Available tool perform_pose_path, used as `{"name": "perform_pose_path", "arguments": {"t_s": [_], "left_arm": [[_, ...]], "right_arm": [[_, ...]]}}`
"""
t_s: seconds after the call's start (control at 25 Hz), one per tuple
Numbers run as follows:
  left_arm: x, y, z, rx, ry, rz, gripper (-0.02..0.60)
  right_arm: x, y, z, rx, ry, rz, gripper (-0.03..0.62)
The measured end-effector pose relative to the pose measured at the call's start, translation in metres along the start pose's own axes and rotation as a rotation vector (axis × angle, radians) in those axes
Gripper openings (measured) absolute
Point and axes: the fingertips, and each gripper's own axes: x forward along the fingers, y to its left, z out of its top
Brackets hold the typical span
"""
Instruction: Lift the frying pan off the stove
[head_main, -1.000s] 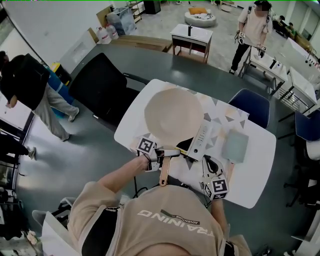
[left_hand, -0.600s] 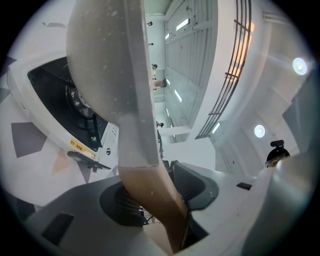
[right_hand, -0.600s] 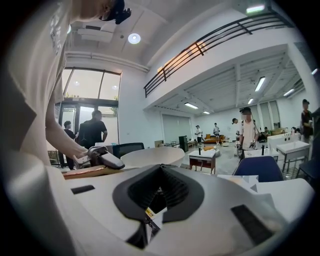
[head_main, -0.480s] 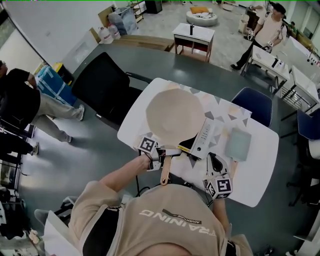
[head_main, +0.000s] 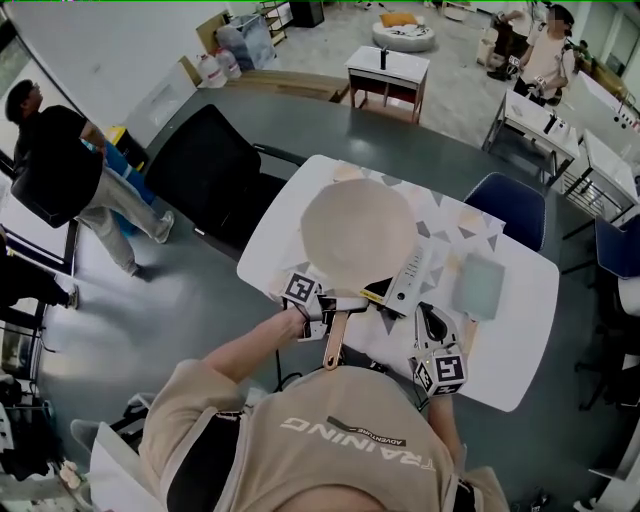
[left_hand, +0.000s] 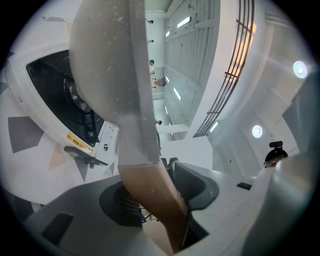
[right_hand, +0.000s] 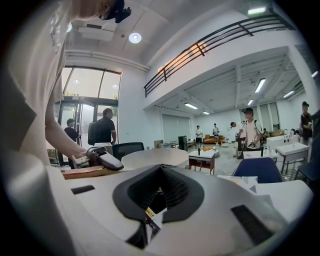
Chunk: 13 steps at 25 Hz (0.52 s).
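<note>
Left gripper (head_main: 332, 306): fingers (left_hand: 75, 215) were closed on the wooden handle (head_main: 333, 340) of the frying pan (head_main: 358, 232). They clamped the wood just behind where it met the pale neck. The gripper was rolled onto its side at the near edge of the counter (head_main: 505, 340).

Frying pan: cream, round, nothing in it. It sat over the black top of the white stove (head_main: 405, 283) and covered most of it. The stove's control strip showed to the pan's right. The handle pointed back toward the person. No view showed whether the pan base rested on the stove or hung clear of it.

Right gripper (head_main: 426, 318): fingers (right_hand: 210, 220) were closed tip to tip with nothing between them. It was to the right of the handle, apart from it, and aimed at the stove's near corner.

Other items: a grey-green rectangular pad (head_main: 480, 285) lay on the counter to the right of the stove, apart from it. A black chair (head_main: 205, 170) stood off the counter's left side, and a blue chair (head_main: 510, 210) stood at its far right. Several people stood in the background.
</note>
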Motion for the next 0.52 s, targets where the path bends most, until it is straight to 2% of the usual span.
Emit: {"name": "perform_pose_path", "arguments": {"t_s": [0.52], "left_arm": [[0.001,0.0024,0.007,-0.041,-0.011,-0.005,0.202]], "right_arm": [[-0.0013,-0.0076,-0.0038,0.003,0.012,-0.019,0.003]]}}
